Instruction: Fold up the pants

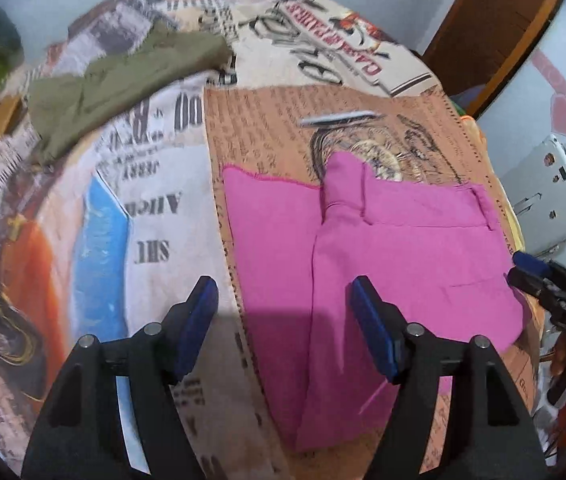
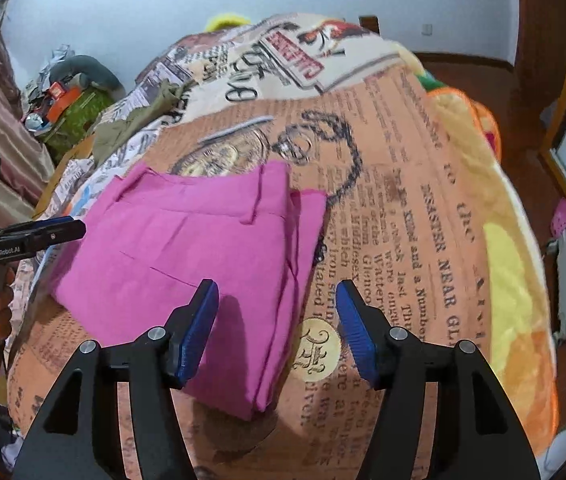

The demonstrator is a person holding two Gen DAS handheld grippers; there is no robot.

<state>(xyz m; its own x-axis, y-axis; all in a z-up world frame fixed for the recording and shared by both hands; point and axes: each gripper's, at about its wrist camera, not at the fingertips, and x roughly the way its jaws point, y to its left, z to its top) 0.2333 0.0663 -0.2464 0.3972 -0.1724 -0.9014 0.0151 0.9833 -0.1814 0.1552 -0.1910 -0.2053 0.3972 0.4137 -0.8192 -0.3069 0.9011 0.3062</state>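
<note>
Pink pants (image 1: 383,248) lie folded flat on a bed covered with a newspaper-print blanket (image 1: 155,184). They also show in the right wrist view (image 2: 187,248). My left gripper (image 1: 285,304) is open and empty, hovering above the pants' near left edge. My right gripper (image 2: 279,304) is open and empty, above the pants' near right corner. The right gripper also shows at the right edge of the left wrist view (image 1: 531,268). The left gripper shows at the left edge of the right wrist view (image 2: 59,228).
An olive green garment (image 1: 123,80) lies crumpled at the far left of the bed, also in the right wrist view (image 2: 135,120). A white machine (image 1: 551,188) stands off the bed's right side. Clutter (image 2: 67,100) sits by the far wall. A wooden door frame (image 2: 543,80) is on the right.
</note>
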